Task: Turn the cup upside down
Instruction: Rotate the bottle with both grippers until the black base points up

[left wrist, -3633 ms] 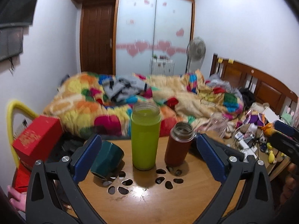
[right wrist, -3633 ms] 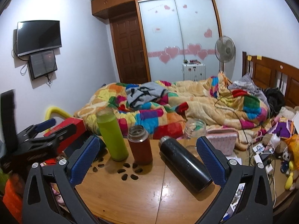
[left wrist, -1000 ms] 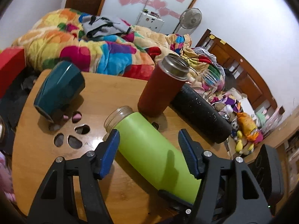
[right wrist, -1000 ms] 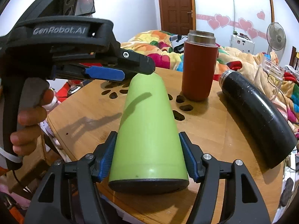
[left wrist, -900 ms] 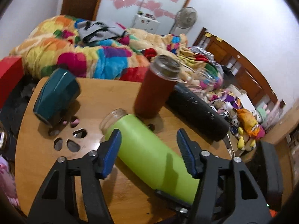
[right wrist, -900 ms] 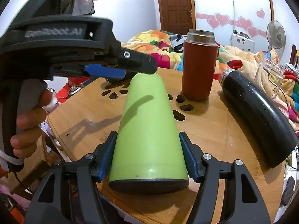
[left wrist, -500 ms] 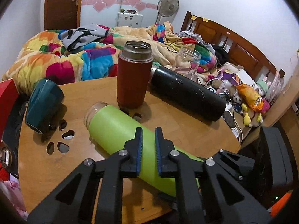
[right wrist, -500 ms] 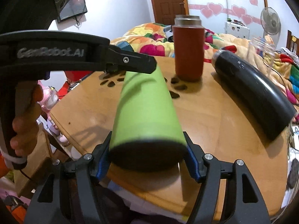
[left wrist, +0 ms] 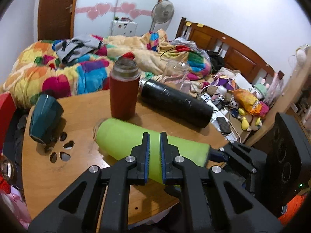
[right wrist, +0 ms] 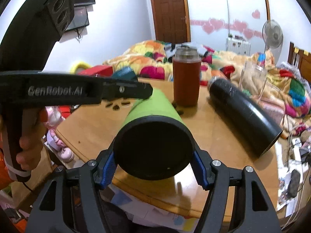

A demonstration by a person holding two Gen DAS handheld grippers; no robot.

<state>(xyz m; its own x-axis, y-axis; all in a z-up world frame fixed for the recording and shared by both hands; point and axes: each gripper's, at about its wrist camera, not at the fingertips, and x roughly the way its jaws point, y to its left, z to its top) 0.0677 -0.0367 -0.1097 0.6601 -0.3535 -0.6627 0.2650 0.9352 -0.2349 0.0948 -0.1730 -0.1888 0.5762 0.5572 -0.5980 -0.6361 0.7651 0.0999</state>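
Observation:
The lime green cup [left wrist: 124,137] is tilted on its side above the wooden table [left wrist: 58,174], its open glass rim pointing to the back left. My right gripper [right wrist: 153,167] is shut on the cup's black base end [right wrist: 153,147] and holds it with the mouth end lower. My left gripper [left wrist: 154,155] is shut and empty, just above the cup's middle. It also shows in the right wrist view as a black arm [right wrist: 77,91] across the cup's far end.
A red flask [left wrist: 123,89] stands behind the cup. A black flask [left wrist: 175,104] lies on its side to the right. A dark teal cup [left wrist: 44,114] lies at the table's left. A clear glass [left wrist: 175,69] stands at the back edge. A cluttered bed lies beyond.
My left gripper let go of the green cup and closed empty above it. My right gripper raised the cup's base end, so the black bottom now faces its camera.

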